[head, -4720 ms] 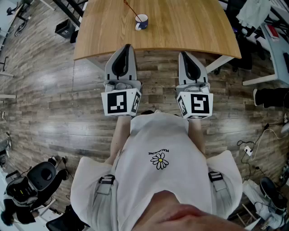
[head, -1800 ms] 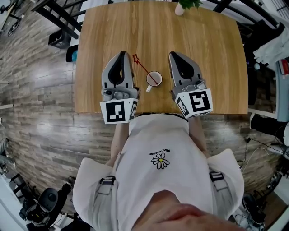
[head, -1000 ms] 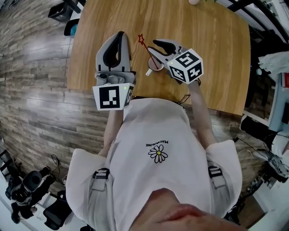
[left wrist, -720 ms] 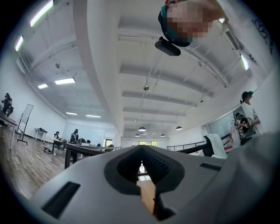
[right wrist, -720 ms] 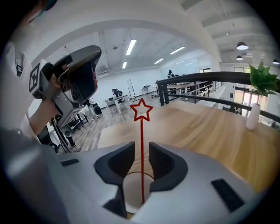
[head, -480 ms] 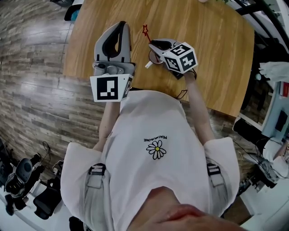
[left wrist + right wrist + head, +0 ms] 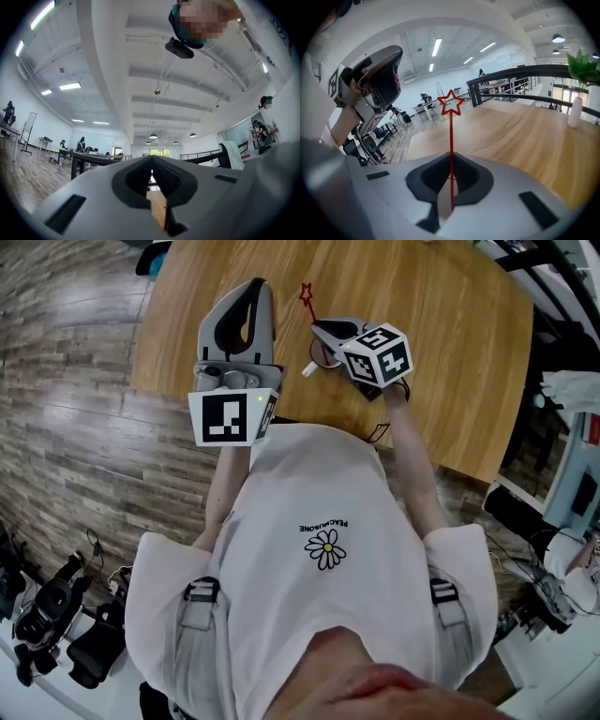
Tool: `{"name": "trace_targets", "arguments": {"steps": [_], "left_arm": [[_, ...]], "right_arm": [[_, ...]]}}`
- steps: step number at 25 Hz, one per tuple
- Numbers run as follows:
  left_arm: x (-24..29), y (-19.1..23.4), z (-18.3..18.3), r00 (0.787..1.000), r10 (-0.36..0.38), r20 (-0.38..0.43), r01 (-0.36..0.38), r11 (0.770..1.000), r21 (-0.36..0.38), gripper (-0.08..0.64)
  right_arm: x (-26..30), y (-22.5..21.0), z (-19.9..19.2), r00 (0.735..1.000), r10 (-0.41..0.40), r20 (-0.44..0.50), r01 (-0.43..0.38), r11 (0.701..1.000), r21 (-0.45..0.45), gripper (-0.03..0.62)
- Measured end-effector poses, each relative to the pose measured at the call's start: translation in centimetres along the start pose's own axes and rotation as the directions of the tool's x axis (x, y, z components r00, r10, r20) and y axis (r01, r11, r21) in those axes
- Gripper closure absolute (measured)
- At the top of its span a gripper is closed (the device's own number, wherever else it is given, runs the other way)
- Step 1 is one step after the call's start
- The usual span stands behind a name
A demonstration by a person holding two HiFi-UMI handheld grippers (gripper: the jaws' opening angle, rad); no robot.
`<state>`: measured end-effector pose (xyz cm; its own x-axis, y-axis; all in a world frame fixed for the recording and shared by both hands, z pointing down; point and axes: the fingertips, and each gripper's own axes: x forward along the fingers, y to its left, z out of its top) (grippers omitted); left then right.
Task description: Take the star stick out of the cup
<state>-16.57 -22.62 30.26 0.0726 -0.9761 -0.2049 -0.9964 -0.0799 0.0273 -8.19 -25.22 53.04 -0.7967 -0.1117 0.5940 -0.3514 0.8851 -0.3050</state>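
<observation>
One skinny red star stick (image 7: 451,140) with a hollow outline star on top, leaning up out of the one white cup (image 7: 309,368) on the smooth wood-grain counter (image 7: 441,343). Two grey plastic tongs. The right tongs (image 7: 451,183) are closing and pinching the stick's shaft. The left tongs (image 7: 151,165) are pressed together and empty, just beside.

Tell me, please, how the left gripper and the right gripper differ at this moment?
The right gripper is closing its jaws on the star stick, whose shaft runs between them; the left gripper has its jaws together with nothing between them. In the head view the right gripper is turned sideways over the cup, while the left gripper points straight ahead beside it. Both are over the wooden table.
</observation>
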Motion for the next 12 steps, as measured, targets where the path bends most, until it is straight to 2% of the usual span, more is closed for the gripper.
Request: {"name": "trace_targets", "arguments": {"steps": [4, 7, 10, 12], "left_arm": [[0.2, 0.0, 0.1, 1.0, -0.002, -0.002, 0.002, 1.0, 0.004, 0.543], [0.6, -0.5, 0.3, 1.0, -0.009, -0.002, 0.009, 1.0, 0.006, 0.543], [1.1, -1.2, 0.4, 1.0, -0.027, -0.002, 0.027, 1.0, 0.012, 0.543], [1.4, -1.8, 0.5, 0.999, -0.044, -0.002, 0.044, 0.999, 0.015, 0.543]], "right_arm": [[-1.4, 0.1, 2.0, 0.996, -0.031, 0.08, 0.033, 0.999, -0.028, 0.574], [-3.6, -0.4, 4.1, 0.982, -0.084, 0.167, 0.099, 0.991, -0.086, 0.575], [-6.6, -0.6, 6.6, 0.947, -0.138, 0.29, 0.174, 0.979, -0.105, 0.575], [-9.2, -0.6, 8.4, 0.905, -0.174, 0.389, 0.226, 0.97, -0.092, 0.575]]}}
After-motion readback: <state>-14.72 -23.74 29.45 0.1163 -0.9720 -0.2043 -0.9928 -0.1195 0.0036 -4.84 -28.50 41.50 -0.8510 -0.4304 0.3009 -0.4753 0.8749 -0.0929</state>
